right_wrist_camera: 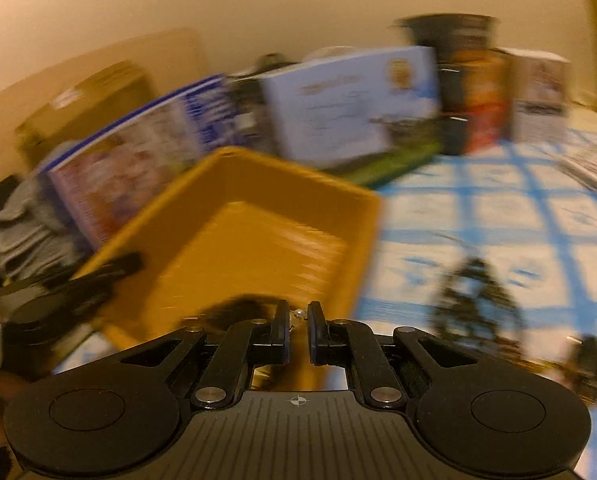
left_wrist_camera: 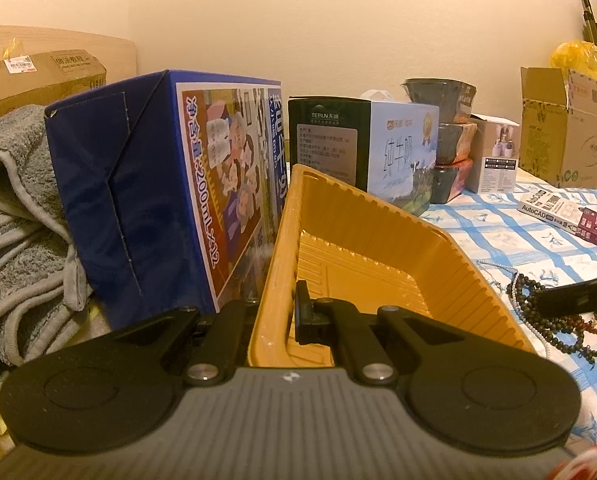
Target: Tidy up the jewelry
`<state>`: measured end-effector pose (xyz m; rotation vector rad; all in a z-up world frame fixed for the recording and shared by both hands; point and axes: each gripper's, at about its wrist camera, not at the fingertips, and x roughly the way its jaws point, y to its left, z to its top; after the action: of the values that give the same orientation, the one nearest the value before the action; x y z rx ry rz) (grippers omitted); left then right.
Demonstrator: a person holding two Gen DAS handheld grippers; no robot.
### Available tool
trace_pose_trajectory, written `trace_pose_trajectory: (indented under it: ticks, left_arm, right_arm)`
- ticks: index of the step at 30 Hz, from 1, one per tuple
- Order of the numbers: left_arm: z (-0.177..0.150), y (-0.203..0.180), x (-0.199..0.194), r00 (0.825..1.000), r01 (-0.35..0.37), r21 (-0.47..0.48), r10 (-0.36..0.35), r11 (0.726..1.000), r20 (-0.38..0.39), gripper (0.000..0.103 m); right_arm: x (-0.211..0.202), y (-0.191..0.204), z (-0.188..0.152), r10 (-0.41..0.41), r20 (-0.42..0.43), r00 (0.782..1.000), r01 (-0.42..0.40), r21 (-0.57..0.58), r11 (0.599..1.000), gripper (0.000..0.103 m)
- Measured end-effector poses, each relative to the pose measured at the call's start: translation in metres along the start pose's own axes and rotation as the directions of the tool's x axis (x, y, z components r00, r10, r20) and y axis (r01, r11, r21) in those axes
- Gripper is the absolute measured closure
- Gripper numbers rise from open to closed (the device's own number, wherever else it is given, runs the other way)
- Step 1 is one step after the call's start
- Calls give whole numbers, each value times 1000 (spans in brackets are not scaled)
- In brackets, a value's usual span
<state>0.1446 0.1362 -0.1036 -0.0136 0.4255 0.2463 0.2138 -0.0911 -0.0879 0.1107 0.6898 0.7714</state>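
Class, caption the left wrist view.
Left claw clamps yellow ribbed plastic tray's wall; beaded necklaces lie on blue-checked tablecloth.

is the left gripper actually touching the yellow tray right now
Touching. The left wrist view shows the left gripper shut on the yellow tray, one finger inside and one outside its near wall.

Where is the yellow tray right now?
In the left wrist view the yellow tray sits center, its near wall pinched by the left tongs, with the blue milk carton to its left and beads to its right.
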Motion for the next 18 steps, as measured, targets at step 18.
trace_pose_trajectory:
  ticks: [18]
  left_arm:
    - [1,1,-1,1000,2,-9,-2,1000,-16,99]
  right_arm:
    - [20,24,-1,110,16,994,-111,43,993,60]
